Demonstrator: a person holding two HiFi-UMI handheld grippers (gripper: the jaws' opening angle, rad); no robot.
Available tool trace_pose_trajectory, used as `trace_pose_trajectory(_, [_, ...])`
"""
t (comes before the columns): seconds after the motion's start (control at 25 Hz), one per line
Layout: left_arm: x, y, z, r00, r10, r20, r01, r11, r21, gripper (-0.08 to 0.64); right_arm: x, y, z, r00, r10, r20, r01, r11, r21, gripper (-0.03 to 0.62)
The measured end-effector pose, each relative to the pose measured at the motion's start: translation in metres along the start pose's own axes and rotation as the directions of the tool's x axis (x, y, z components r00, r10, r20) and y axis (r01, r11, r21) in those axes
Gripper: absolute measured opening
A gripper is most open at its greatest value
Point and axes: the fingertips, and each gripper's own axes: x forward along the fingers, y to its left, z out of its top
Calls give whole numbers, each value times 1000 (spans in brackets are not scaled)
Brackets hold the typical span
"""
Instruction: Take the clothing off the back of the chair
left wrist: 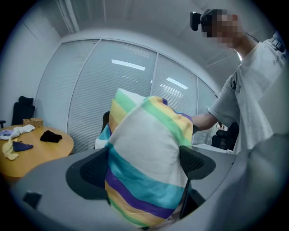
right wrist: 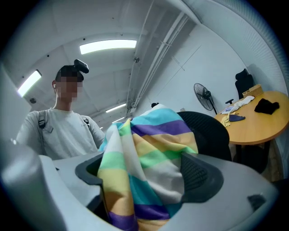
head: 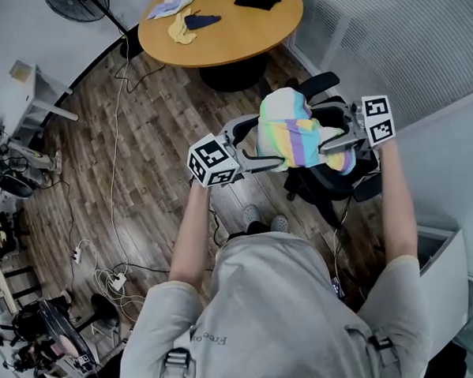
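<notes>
We're lining up the grab: left gripper [left wrist: 143, 164] and right gripper [right wrist: 140, 173] both spread wide, striped clothing [head: 291, 132] sitting between their jaws. Next we're probably pinching it and lifting clear of the chair [right wrist: 207, 131].

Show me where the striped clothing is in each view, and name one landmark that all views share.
Head view: striped clothing in the upper half, right of centre, on the chair.
Left gripper view: striped clothing in the centre, between the jaws.
Right gripper view: striped clothing in the lower centre, between the jaws.
Shared landmark: round wooden table, at the top, the left edge and the right edge respectively.
</notes>
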Motion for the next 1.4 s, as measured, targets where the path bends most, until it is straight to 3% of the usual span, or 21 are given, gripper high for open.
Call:
trace_pose_trajectory(0.4, [7,-9,-1,999,-39,15,40,999,-13,479,-1,-3,0,995,24,95,-28,999,43,448])
trace_pose_trajectory(0.68, [11,-22,-1,999,-39,25,40,999,-29,476,-1,8,-3,995,14,96,-20,998,58,435])
trace_pose_trajectory(0.84, [12,-24,-1,999,-35,23,35,999,-31,472,-3,17,-1,995,30,97,-34,998,45,332])
trace_pose_trajectory(1.04, [9,-26,-2,1000,-17,13,18,1000,-24,452,-4,25,0,996,23,84,-24,1000,11,251])
trace_pose_trajectory(1.2, [3,-24,1,1000,14,25,-13,999,-33,359,-5,32,4,998,-11,61,14,999,-40,191])
trace_pose_trajectory(1.32, [-1,-21,2,999,41,36,-40,999,-36,326,-6,33,8,997,-61,41,64,995,-77,161])
trace_pose_trajectory(1.4, [-7,-19,3,996,72,49,-70,997,-40,254,-5,34,11,994,-105,26,107,989,-101,144])
